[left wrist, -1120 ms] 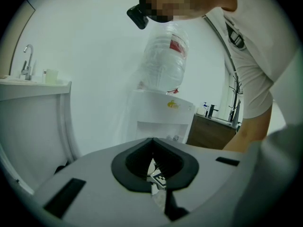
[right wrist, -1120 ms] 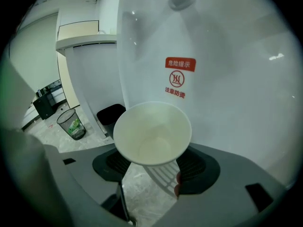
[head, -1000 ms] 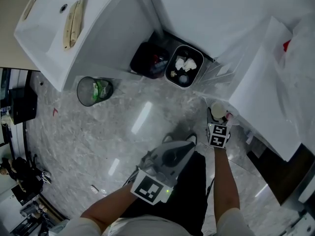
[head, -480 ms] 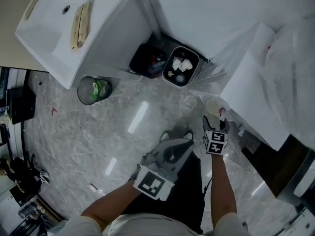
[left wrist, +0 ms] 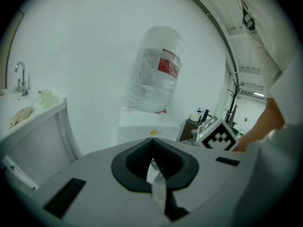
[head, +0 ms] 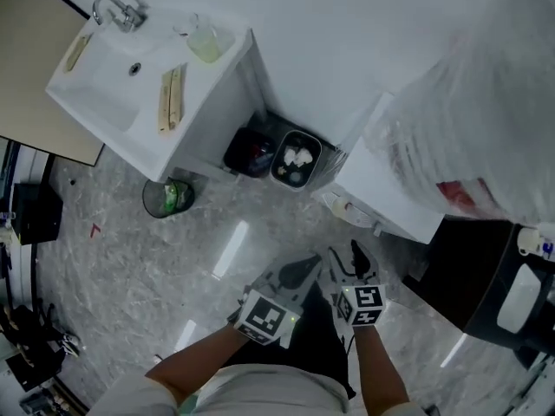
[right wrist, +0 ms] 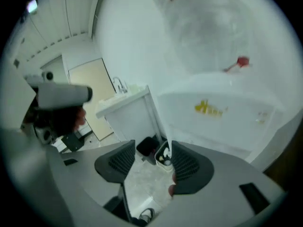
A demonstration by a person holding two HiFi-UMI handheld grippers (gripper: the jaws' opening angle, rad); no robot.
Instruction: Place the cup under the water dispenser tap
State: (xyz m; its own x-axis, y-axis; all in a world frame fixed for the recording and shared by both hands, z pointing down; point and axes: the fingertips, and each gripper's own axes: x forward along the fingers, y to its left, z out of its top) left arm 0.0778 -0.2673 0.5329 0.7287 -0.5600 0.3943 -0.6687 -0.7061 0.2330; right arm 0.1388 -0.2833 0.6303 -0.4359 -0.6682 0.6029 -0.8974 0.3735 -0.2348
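The pale cup (head: pixel 340 204) stands on the low front ledge of the white water dispenser (head: pixel 390 189), by its tap side. A plastic-wrapped bottle (head: pixel 486 120) tops the dispenser. My right gripper (head: pixel 345 254) hangs well short of the cup, over the floor. Its jaws are apart and closing, with nothing between them (right wrist: pixel 149 157). My left gripper (head: pixel 305 263) is beside it on the left, its pads together and empty (left wrist: pixel 152 148). The dispenser (left wrist: pixel 147 124) and bottle (left wrist: pixel 156 72) lie ahead of it. The cup is hidden in both gripper views.
A white sink (head: pixel 121 85) with a faucet (head: pixel 113 9) is at the upper left. A black bin (head: pixel 251 152) and a grey bin (head: pixel 295 159) sit between sink and dispenser. A mesh wastebasket (head: pixel 166 196) stands on the marble floor. A dark cabinet (head: pixel 486 276) is at the right.
Both grippers have risen. The right one has drawn back from the cup, which stays at the dispenser's front. The head view has tilted up, showing more of the sink and bottle.
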